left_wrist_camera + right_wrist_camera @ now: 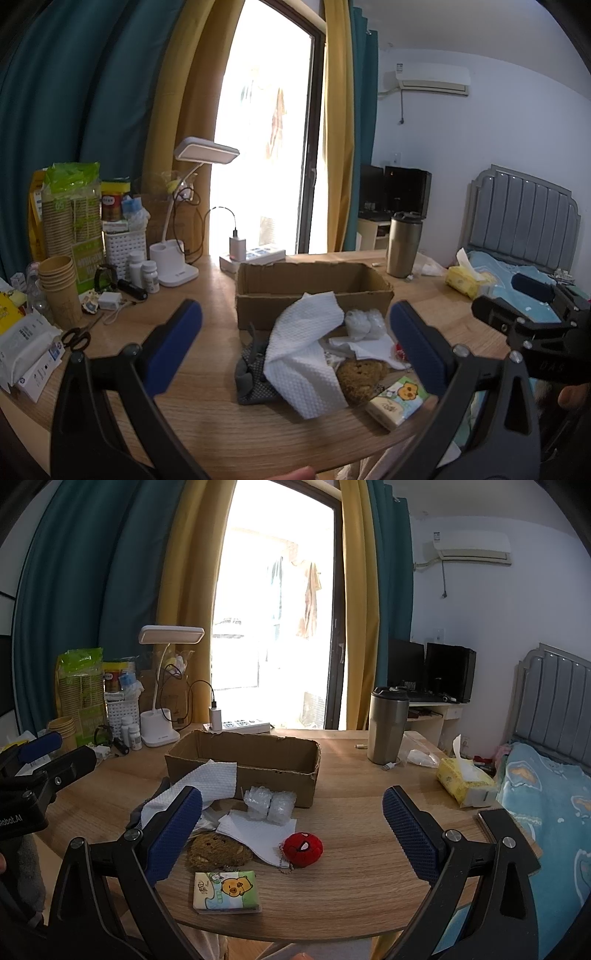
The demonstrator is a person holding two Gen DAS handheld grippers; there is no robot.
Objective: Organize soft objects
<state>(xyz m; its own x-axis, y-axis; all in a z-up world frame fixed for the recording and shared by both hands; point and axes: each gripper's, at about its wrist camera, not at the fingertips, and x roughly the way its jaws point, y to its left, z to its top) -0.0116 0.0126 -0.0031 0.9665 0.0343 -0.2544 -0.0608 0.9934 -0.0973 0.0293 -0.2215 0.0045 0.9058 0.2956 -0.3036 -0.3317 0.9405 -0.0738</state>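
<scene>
While both tools, left tool (295,350) and right tool (291,834), hang wide open and empty, pinch red plush ball (303,848), light and squashy on worktop (351,886) before cardboard box (258,771), across its middle.

home bedroom | bed (546,775) | curtains (92,609) | air conditioner (472,548)
</scene>
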